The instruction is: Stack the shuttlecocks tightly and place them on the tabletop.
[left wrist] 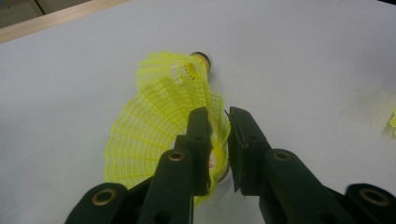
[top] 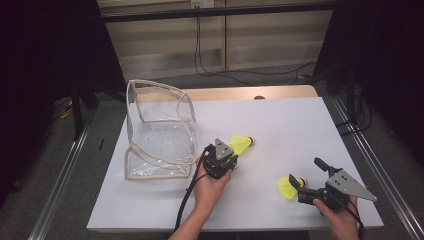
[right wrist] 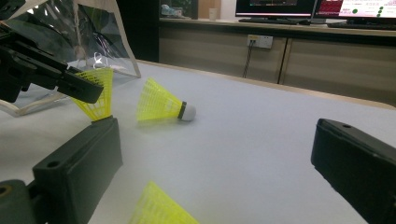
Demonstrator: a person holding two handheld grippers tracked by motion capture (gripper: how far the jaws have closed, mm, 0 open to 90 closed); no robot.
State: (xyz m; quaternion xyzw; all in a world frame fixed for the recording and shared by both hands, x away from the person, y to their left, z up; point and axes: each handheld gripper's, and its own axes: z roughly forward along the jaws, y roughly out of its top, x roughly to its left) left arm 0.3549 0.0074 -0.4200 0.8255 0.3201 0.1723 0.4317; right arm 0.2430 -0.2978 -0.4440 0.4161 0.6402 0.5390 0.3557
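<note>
clear bag (top: 159,131): table's left | monitors (right wrist: 317,8): back counter | cables (top: 210,62): floor

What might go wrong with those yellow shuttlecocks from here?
The left claw pinches only the thin mesh skirt of its shuttlecock, so it may crush or slip. The floppy clear bag sags, so a drop might miss its opening.

No legible text or labels.
</note>
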